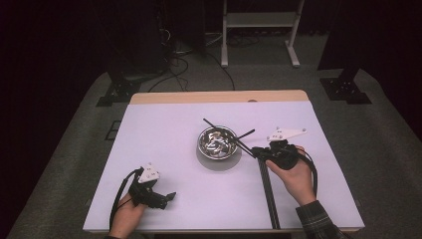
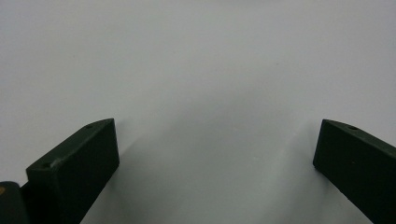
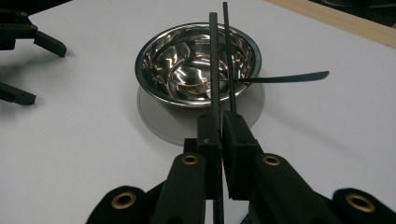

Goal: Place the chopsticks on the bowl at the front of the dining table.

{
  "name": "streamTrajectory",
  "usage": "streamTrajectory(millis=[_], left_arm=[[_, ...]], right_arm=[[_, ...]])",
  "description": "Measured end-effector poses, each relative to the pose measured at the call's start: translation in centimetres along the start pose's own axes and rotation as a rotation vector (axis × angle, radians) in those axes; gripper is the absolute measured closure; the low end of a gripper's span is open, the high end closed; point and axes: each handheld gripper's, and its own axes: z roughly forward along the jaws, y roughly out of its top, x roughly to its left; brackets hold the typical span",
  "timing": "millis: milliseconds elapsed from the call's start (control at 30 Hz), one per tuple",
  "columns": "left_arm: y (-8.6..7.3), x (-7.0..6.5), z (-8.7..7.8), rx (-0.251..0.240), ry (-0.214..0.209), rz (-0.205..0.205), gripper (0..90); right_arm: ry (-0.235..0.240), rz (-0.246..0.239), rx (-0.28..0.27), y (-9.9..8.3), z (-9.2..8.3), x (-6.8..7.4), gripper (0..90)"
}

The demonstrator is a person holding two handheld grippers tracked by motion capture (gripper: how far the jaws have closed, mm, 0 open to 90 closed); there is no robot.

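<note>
Pinching a thin black stick [image 3: 214, 60], the right gripper [image 3: 220, 128] holds it over the shiny steel bowl [image 3: 159, 60] to lay it in, while the left gripper [image 2: 215, 149] rests spread at the near left.

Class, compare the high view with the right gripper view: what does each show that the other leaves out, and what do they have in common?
High view: the person's left hand and right hand, the wooden table edge, and a white frame on the floor behind. Right gripper view: close up, the right gripper shut on two thin black strips that reach over the bowl. Both: the steel bowl on its round grey mat, a third strip on its rim, and the open left gripper.
</note>
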Motion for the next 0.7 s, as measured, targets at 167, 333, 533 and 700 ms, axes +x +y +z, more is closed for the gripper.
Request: streamTrajectory(millis=[167,333,533,700], left_arm=[[0.0,0.0,0.0,0.001,0.0,0.001,0.0],[0.0,0.0,0.0,0.0,0.001,0.002,0.0],[0.0,0.0,0.0,-0.001,0.0,0.0,0.0],[0.0,0.0,0.0,0.0,0.001,0.001,0.0]], right_arm=[[0.013,-0.003,0.001,0.7,0.9,0.3,85.8],[0.027,-0.01,0.009,1.5,2.1,0.7,85.8],[0.039,-0.014,0.012,2.3,3.0,0.9,85.8],[0.052,-0.014,0.012,3.0,3.8,1.0,85.8]])
